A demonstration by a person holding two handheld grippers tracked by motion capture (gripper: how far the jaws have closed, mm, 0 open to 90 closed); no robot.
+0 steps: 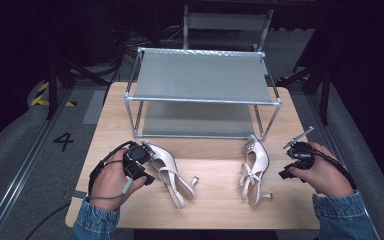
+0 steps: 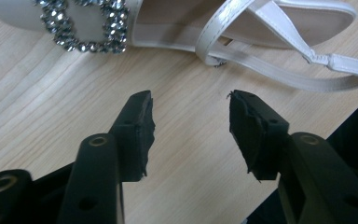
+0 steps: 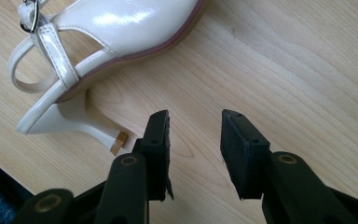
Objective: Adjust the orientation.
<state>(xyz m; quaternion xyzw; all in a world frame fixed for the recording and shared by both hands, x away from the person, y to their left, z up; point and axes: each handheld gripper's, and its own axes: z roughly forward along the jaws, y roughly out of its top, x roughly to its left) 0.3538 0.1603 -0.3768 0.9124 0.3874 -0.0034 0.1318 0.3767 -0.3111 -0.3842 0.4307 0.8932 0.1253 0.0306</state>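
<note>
Both hands sit at the near edge: left gripper point(image 1: 141, 159) spread wide on nothing, the left shoe point(image 1: 167, 172) just to its right. Right gripper point(image 1: 295, 150) gapes empty too, the right shoe point(image 1: 254, 167) just to its left on the table point(image 1: 215, 210).

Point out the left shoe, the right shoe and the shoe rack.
left shoe point(image 1: 166, 167): high view, on its insole.
right shoe point(image 1: 255, 161): high view, on its insole.
shoe rack point(image 1: 202, 100): high view, on its front top rail.
</note>
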